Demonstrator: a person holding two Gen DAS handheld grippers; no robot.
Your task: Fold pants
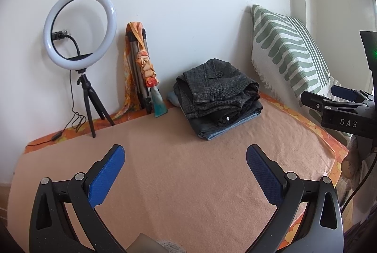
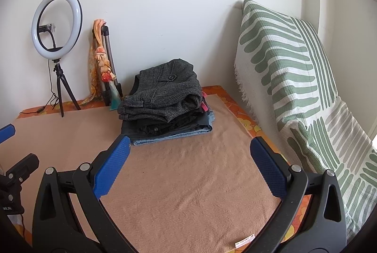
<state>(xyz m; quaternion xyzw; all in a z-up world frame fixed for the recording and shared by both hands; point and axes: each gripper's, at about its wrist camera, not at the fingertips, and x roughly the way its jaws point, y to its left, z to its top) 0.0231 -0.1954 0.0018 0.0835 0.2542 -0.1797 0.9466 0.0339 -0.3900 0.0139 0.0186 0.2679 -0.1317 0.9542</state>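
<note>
Grey tweed pants (image 2: pixel 165 92) top the centre-frame stack; both my grippers (image 1: pixel 185 156) (image 2: pixel 189 148) gape empty, and a careless grab risks toppling it.

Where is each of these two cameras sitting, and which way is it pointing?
Left wrist: on the left gripper, looking along its open blue fingers over the peach blanket toward the wall; the right gripper shows at the right edge.
Right wrist: on the right gripper, open, further right, beside the striped cushion.
Shared: the pants pile and ring light.
</note>
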